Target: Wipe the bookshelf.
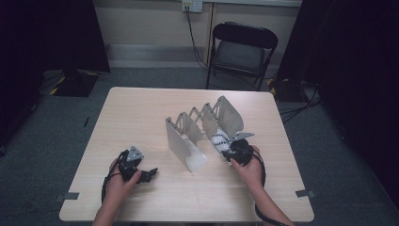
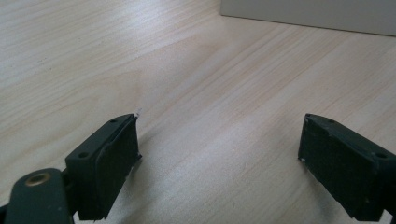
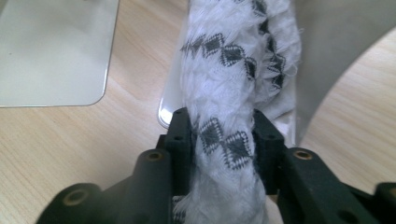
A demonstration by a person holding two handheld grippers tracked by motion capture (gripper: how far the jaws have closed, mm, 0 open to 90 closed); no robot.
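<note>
Here my right claw [image 3: 223, 140] is clenched on a white cloth with black diamonds [image 3: 233, 60], holding it between the metal plates of the folding rack [image 1: 186, 141] near the desk's [image 1: 141, 113] right edge. My left claw [image 2: 219, 154] rests released, jaws wide apart, on bare wood by the near left corner.

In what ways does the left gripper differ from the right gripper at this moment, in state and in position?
The left gripper is open with nothing between its jaws, whereas the right gripper is shut on the white patterned cloth. The left gripper sits over bare table, apart from the metal rack; the right gripper is at the rack, between its plates. Both are black, and each is held by a hand.
</note>
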